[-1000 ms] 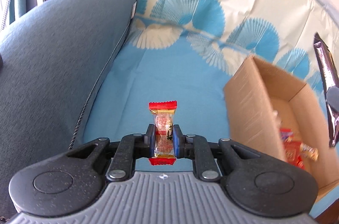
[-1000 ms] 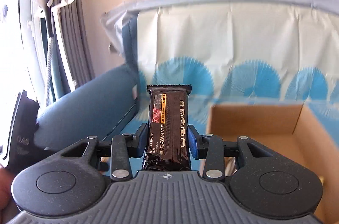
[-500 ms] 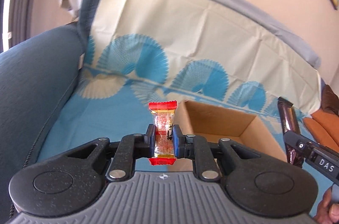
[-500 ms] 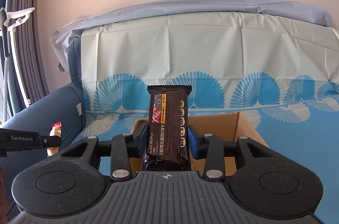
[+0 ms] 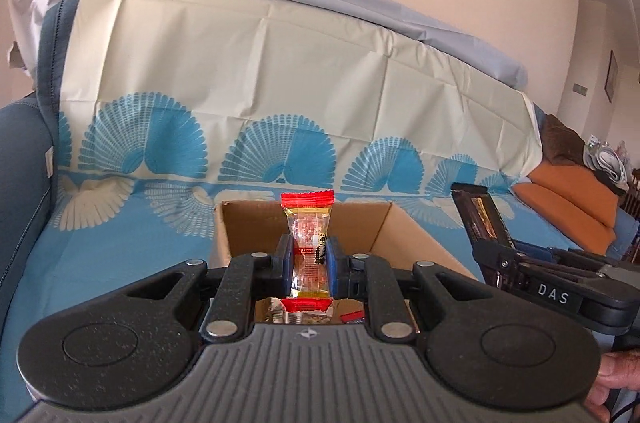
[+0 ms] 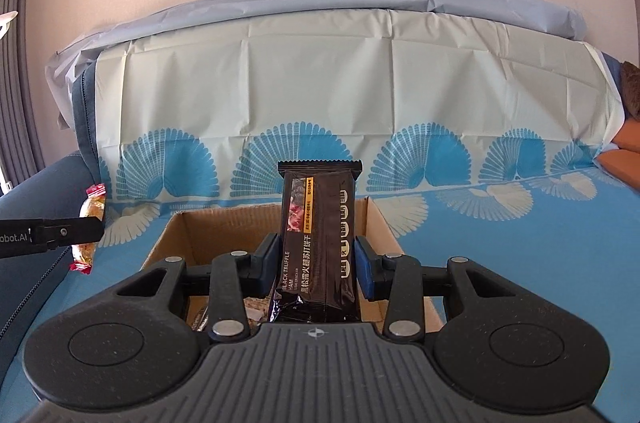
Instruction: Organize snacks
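My left gripper [image 5: 308, 257] is shut on a small clear candy pack with red ends [image 5: 307, 223], held upright over the near edge of an open cardboard box [image 5: 380, 223]. My right gripper [image 6: 316, 259] is shut on a black cracker bar [image 6: 316, 243], held upright above the same box [image 6: 208, 227]. Several snack wrappers lie in the box bottom [image 5: 304, 317]. The right gripper with its bar shows at the right of the left wrist view [image 5: 480, 219]. The left gripper's candy shows at the left of the right wrist view [image 6: 90, 223].
The box sits on a blue and cream fan-patterned cover [image 6: 500, 243] over a sofa seat. A dark blue armrest [image 5: 20, 159] rises at the left. An orange cushion [image 5: 568, 199] lies far right. A wall stands behind the backrest.
Both grippers have swung toward the box and now hover over it, still holding their snacks. The views tilted up from the seat to face the backrest.
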### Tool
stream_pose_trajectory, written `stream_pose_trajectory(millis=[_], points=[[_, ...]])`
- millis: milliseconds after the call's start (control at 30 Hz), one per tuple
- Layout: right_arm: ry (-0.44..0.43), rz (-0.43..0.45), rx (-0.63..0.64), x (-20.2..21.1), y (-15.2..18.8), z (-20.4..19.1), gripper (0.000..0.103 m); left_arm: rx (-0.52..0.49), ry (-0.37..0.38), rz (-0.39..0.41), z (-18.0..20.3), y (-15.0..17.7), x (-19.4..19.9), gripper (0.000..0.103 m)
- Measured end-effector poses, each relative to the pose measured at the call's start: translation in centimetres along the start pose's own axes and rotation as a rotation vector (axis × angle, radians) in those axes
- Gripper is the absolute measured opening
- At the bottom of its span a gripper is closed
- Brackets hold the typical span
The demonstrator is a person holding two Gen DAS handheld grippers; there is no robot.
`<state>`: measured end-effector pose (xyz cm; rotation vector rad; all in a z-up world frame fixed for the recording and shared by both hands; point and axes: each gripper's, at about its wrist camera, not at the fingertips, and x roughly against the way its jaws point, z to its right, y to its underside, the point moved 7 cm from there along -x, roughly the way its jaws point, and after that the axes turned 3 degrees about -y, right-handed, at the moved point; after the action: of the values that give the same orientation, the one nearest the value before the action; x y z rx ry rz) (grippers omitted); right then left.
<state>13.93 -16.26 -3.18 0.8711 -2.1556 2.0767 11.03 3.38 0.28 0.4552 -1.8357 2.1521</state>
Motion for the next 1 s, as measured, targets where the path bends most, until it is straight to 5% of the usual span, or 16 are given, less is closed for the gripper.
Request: stream_pose_trajectory(millis=[467, 533, 567, 633, 767, 933, 1000], points=[[-0.014, -0.004, 0.047, -0.1, 0.1, -0.4, 0.041, -0.102, 0.086, -0.032, 3.6, 1.7, -0.8, 0.018], [-0.003, -0.014, 0.056, -0.3, 0.2, -0.3, 0.043, -0.093, 0.112, -0.065, 3.7, 2.0, -1.1, 0.026], [0.015, -0.029, 0.066, -0.6, 0.4, -0.3, 0.050, -0.095, 0.103, -0.071, 3.6, 2.1, -1.2, 0.042], [0.056, -0.054, 0.078, -1.1, 0.8, -0.2, 0.081, -0.106, 0.084, -0.060, 3.5, 2.1, -1.0, 0.059], [0.043, -0.067, 0.060, -1.2, 1.1, -0.1, 0.081, -0.099, 0.071, -0.056, 2.9, 1.9, -0.9, 0.066], [0.049, -0.069, 0.044, -1.3, 1.2, 0.0, 0.102, -0.109, 0.046, -0.048, 2.4, 1.8, -0.3, 0.085], [0.045, -0.090, 0.010, -1.4, 1.4, 0.3, 0.102, -0.125, 0.030, -0.048, 2.2, 2.0, 0.2, 0.088]])
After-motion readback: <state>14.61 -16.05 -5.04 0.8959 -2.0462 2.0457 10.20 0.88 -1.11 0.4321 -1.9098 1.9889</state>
